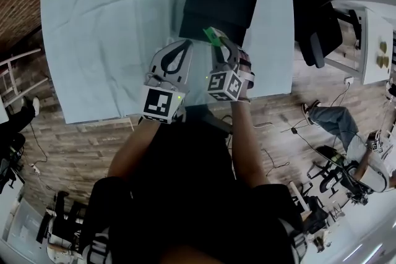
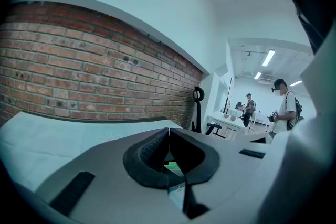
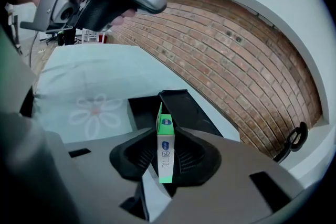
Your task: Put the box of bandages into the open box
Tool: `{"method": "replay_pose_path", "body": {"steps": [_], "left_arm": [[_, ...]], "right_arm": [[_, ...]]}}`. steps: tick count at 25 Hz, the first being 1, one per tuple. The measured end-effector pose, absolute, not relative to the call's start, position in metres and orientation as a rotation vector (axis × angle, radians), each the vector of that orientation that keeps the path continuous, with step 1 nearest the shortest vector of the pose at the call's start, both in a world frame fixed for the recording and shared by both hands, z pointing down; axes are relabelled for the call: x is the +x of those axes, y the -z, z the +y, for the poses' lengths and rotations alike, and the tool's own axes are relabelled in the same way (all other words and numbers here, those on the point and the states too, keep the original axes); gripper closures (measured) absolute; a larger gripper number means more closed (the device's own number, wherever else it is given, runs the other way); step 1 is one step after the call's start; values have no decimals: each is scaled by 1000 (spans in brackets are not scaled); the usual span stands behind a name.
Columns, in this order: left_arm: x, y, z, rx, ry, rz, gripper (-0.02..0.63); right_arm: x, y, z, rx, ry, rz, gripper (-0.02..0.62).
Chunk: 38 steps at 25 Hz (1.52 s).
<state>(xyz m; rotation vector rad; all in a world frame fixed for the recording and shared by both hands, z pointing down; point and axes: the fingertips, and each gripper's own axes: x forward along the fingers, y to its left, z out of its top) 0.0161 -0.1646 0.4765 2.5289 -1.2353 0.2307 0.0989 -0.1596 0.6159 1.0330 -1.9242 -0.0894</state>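
Slim green-and-white bandage box (image 3: 164,147), upright

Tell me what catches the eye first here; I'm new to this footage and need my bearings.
The green bandage box stands out, pinched in the right gripper at the near edge of the open black box on the pale blue tablecloth. The left gripper is shut and empty beside it.

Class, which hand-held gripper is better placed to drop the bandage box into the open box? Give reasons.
Right: the right hand-held gripper clamps the bandage box near the open box; the left hand-held gripper is shut, empty.
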Motion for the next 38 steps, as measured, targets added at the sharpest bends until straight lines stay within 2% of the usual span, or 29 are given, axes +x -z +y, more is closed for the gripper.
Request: {"method": "replay_pose_path", "body": {"steps": [38], "left_arm": [[-22,-493,-186,2430,-225,-1299,574]], "right_arm": [[75,-663,-203,844,254,-1760,488]]}}
